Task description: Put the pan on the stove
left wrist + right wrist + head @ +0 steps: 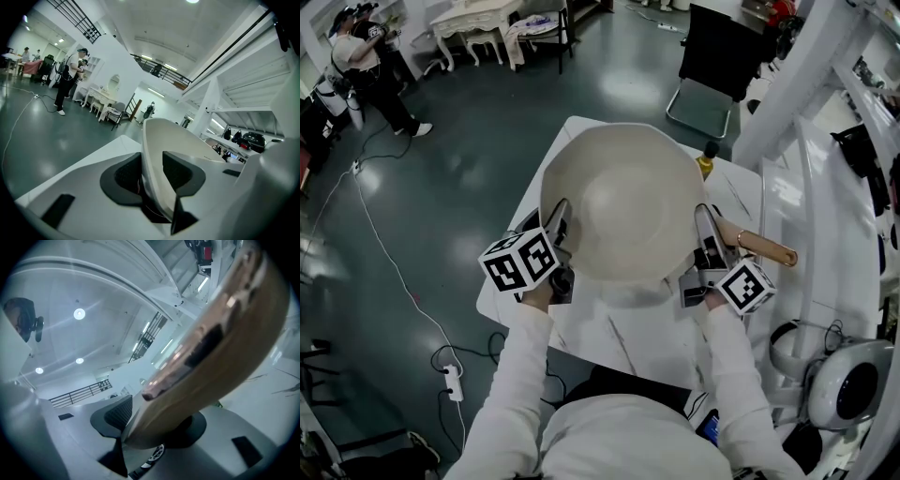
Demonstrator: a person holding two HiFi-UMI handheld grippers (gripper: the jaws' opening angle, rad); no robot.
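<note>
A wide cream pan [619,202] hangs over the white table [609,328], carried between both grippers. My left gripper [561,234] is shut on the pan's left rim; in the left gripper view the thin rim [157,150] runs upright between the dark pads of that gripper [152,176]. My right gripper [708,230] is shut on the pan's wooden handle [764,246], which sticks out to the right. In the right gripper view the handle [220,348] fills the frame above that gripper [154,420]. No stove can be made out in any view.
A yellow bottle with a black cap [706,161] stands at the table's far side, just behind the pan. White shelving posts [806,103] rise on the right. A black chair [712,66] stands beyond. A person [366,56] stands far left. A cable and power strip [453,382] lie on the floor.
</note>
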